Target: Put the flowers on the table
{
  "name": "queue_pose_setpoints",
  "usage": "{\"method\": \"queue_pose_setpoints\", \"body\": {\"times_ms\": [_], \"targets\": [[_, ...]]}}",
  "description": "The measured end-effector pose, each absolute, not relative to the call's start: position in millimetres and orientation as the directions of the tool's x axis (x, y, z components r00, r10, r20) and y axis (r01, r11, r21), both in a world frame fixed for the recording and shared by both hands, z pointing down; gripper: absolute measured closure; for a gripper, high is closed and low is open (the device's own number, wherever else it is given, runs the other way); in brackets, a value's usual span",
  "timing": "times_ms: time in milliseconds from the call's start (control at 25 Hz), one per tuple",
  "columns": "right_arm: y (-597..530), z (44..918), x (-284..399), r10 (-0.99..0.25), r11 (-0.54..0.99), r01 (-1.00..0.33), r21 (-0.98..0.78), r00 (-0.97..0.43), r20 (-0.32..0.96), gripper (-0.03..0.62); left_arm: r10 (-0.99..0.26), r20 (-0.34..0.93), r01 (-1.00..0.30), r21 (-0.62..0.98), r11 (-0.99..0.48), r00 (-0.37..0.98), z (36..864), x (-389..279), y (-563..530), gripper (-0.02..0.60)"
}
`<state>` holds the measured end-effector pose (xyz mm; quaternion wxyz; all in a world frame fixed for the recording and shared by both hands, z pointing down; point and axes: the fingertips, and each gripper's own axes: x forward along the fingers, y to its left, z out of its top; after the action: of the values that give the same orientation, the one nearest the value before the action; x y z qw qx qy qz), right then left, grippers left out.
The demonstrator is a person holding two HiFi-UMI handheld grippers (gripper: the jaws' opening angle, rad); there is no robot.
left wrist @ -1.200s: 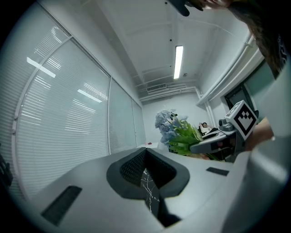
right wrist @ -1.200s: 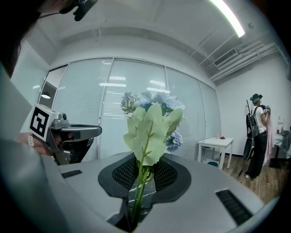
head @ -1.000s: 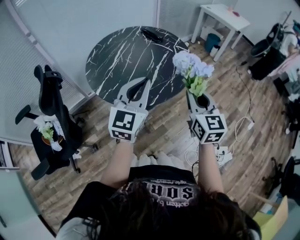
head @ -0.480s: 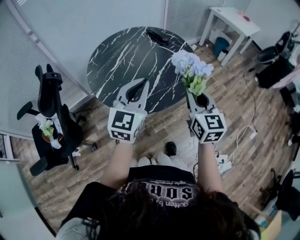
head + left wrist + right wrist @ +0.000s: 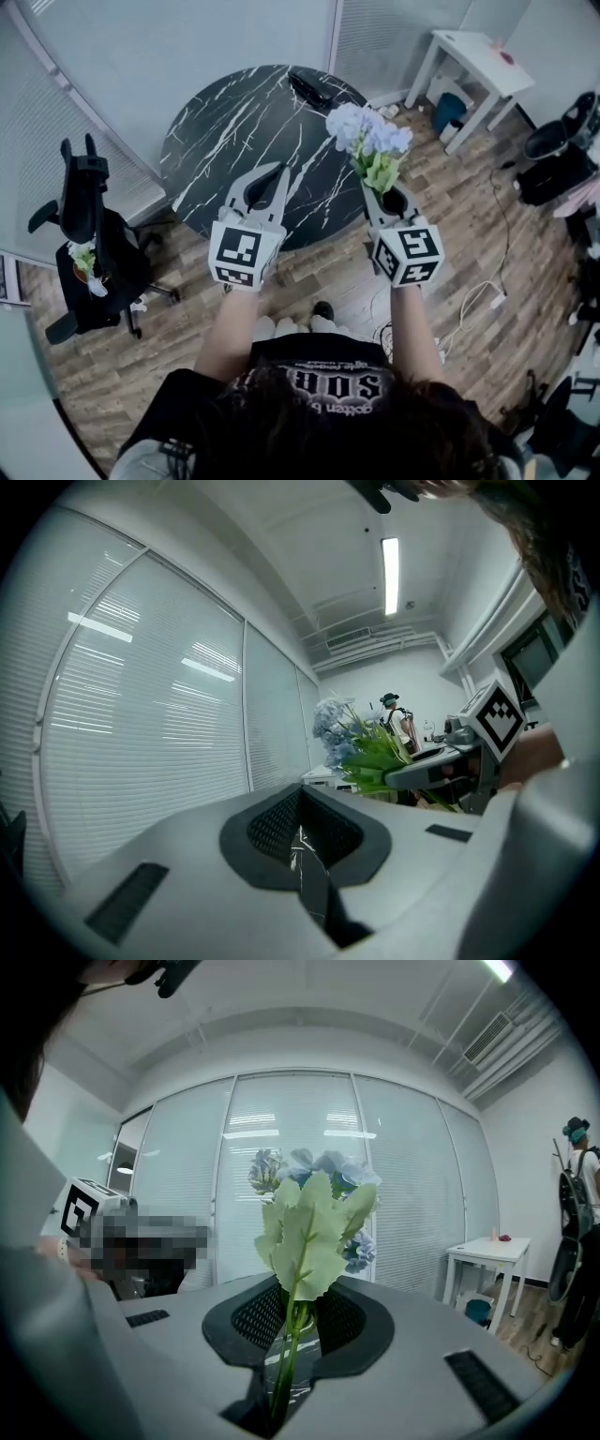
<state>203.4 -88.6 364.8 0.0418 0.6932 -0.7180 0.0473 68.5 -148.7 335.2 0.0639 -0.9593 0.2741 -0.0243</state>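
The flowers, pale blue heads over soft green leaves, stand in my right gripper, its jaws pinching the thin stems, whose ends are hidden. My left gripper is closed and empty. Both are at the near edge of the round, black, white-veined table.

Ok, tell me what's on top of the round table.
On the table, only a dark object at the far edge shows. The flowers and left gripper cover part of its near side.
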Motion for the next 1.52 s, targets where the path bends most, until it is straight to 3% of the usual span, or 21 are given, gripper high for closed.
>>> {"method": "queue_pose_setpoints", "body": {"times_ms": [320, 800, 1520], "targets": [[-119.5, 370.2, 234.8, -0.981, 0.125, -0.992, -0.022, -0.127, 0.144, 0.513, -0.602, 0.020, -0.595, -0.131, -0.793, 0.798, 336.1, 96.6, -169.1, 0.578], [-167.4, 383.4, 234.9, -0.961, 0.222, -0.974, -0.036, -0.225, 0.159, 0.513, -0.694, 0.029, -0.686, -0.125, -0.716, 0.719, 343.5, 84.0, -197.7, 0.578], [-268.8, 395.1, 224.4, -0.952, 0.231, -0.973, 0.000, -0.226, 0.208, 0.513, -0.705, 0.018, -0.700, -0.108, -0.706, 0.709, 343.5, 66.3, -300.7, 0.578]]}}
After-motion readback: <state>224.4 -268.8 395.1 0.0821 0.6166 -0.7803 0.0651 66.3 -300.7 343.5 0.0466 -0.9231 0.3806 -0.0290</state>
